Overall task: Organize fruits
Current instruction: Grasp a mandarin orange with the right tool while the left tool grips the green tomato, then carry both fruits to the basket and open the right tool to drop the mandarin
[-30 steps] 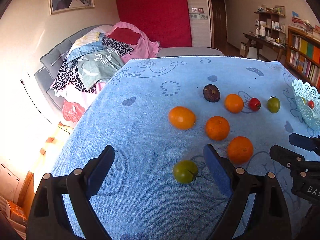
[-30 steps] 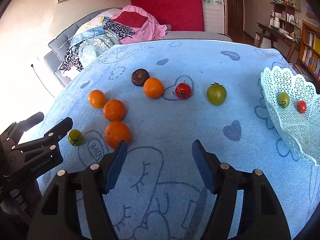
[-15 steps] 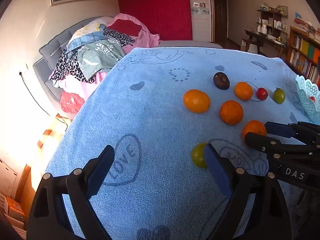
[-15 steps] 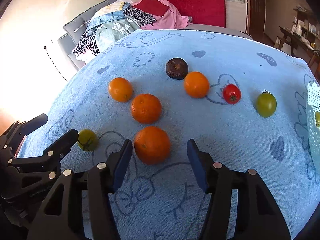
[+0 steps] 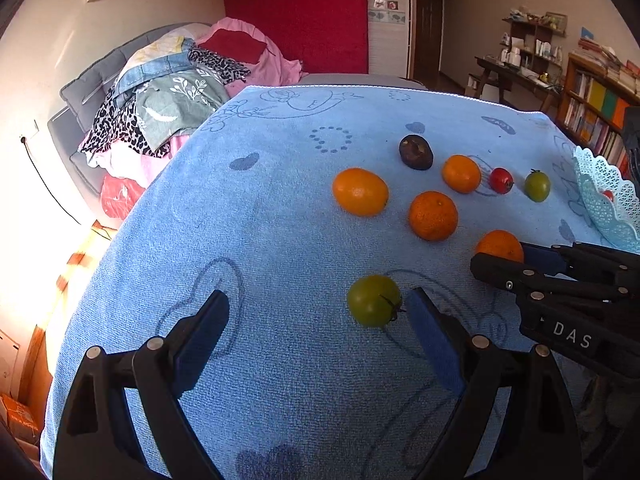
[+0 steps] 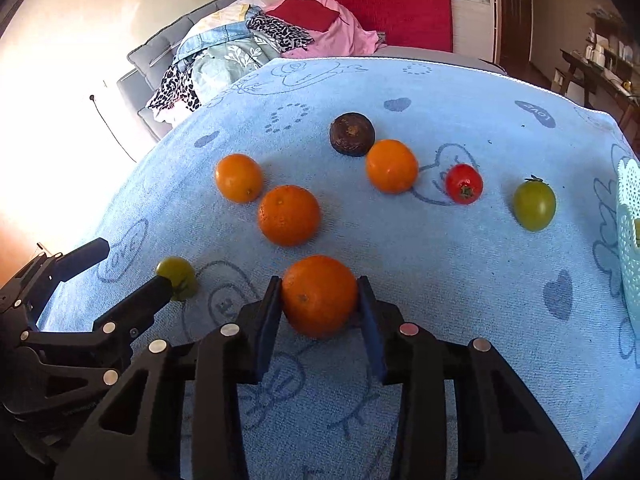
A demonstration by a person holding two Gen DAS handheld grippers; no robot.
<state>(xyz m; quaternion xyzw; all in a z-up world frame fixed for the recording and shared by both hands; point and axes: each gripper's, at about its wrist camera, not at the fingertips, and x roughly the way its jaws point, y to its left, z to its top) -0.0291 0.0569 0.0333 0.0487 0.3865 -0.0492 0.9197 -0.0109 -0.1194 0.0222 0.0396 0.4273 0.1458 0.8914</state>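
Between the two blue pads of our right tongs [image 6: 319, 304] sits the nearest orange [image 6: 319, 295], resting on the blue towel [image 6: 440, 264]. The jaws are closing on it: the left pad looks to be touching its skin, the right pad sits against its far side or a hair off, we cannot tell which. Ahead of these tongs and a little left lies a second orange [image 6: 289, 215], with a third orange [image 6: 239, 177] beyond it to the left. Farther ahead and slightly right we see a fourth orange [image 6: 391, 165] touching a dark brown fruit [image 6: 352, 134] behind it. To the right of that pair lie a red tomato [image 6: 464, 183] and then a green tomato [image 6: 534, 205], each apart from its neighbours. At the far right edge stands the white lattice basket [image 6: 628, 216].

Our left tongs [image 5: 316, 322] stand wide, gripping nothing. A small green tomato [image 5: 374, 300] lies on the towel just inside the right pad, close beside its tip; contact is unclear. The left pad is well apart from it. To the right of these tongs, the right tongs reach across with the nearest orange showing beyond their tip. Behind the towel's far left corner we see a pile of clothes [image 5: 176, 92] on a grey sofa [image 5: 80, 92].
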